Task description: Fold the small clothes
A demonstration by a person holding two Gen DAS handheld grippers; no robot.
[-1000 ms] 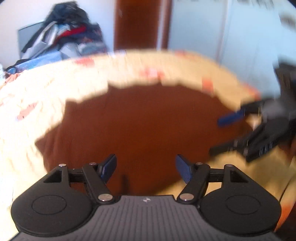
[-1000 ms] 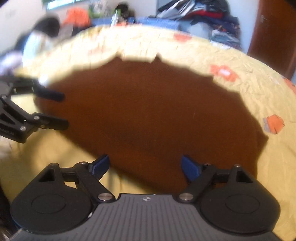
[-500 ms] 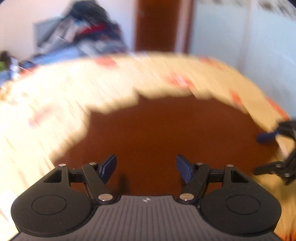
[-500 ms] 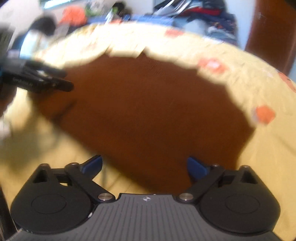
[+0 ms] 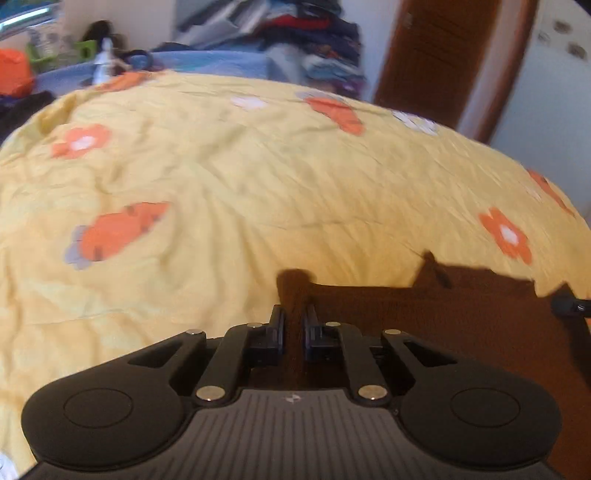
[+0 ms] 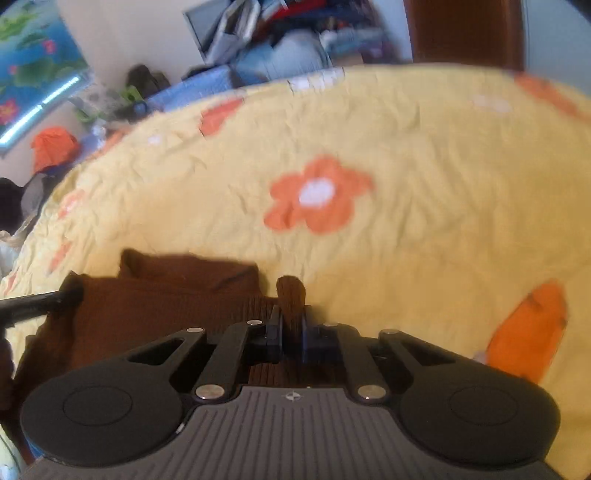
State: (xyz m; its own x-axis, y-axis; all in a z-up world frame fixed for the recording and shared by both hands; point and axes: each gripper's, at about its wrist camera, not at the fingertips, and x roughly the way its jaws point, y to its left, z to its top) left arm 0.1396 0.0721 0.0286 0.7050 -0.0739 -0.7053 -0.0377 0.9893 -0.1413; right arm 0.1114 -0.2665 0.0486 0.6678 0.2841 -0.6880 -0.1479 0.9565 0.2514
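A dark brown garment (image 5: 443, 317) lies flat on a yellow flowered bedspread (image 5: 258, 177). My left gripper (image 5: 293, 314) is at its left corner, jaws closing tight, pads pressed on a pinch of brown cloth that pokes up between them. In the right wrist view the garment (image 6: 155, 306) spreads to the left, and my right gripper (image 6: 291, 314) is likewise closing hard on a tuft of its right corner. Each gripper shows in the other's view: the right gripper (image 5: 569, 304) at the far right, the left gripper (image 6: 44, 299) at the far left.
The bedspread (image 6: 406, 147) stretches far ahead of both grippers. Behind the bed stands a pile of clothes (image 5: 295, 29), a brown door (image 5: 443, 55) and a white wall. An orange bag (image 6: 51, 147) and small clutter sit at the back left.
Both grippers were open over the middle of the garment. They moved apart to its outer corners, rolled, and shut on the cloth.
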